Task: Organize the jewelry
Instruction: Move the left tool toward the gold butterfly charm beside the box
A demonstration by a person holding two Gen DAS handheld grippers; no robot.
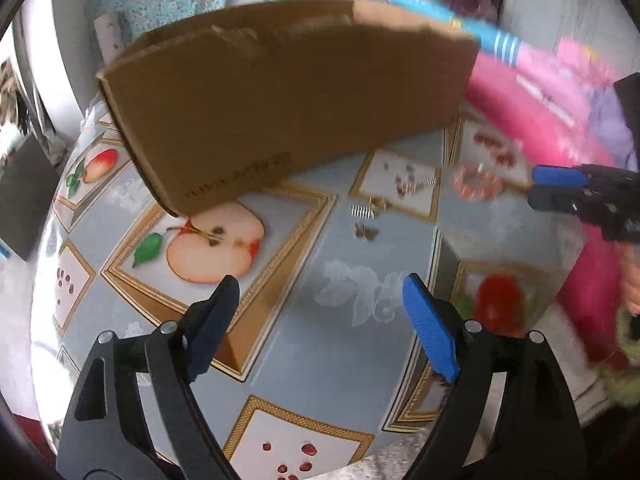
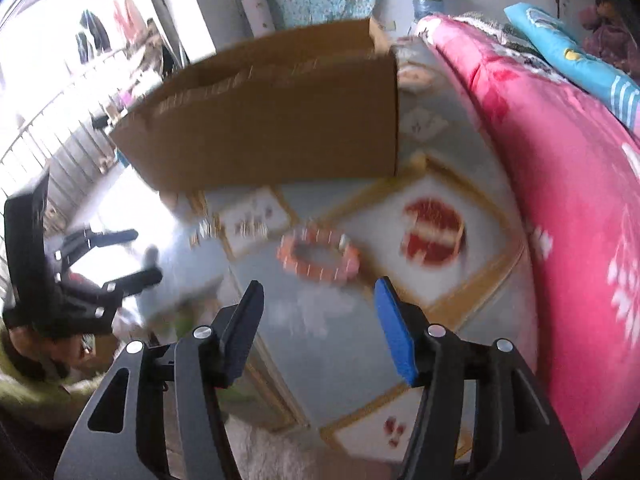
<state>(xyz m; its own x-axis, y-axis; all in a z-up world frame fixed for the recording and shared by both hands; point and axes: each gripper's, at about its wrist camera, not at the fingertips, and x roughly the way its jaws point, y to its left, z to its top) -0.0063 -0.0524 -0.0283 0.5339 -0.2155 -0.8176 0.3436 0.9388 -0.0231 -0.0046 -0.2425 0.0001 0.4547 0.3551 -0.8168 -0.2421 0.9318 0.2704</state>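
Up close, the left gripper has its black and blue fingers spread wide with nothing between them, only the fruit-print tablecloth below. Ahead of those fingertips and apart from them lie small pieces of jewelry: a butterfly-shaped charm and a tiny silvery comb-like piece, too small to make out further. Off to the right rests an orange beaded bracelet, close to the right gripper's tips as seen from the left wrist. From the right wrist, the right gripper has its fingers parted and empty, with the bracelet lying flat on the cloth just beyond the tips, not touched. Behind it all stands an open cardboard box, and a pink blanket borders the table on the right.
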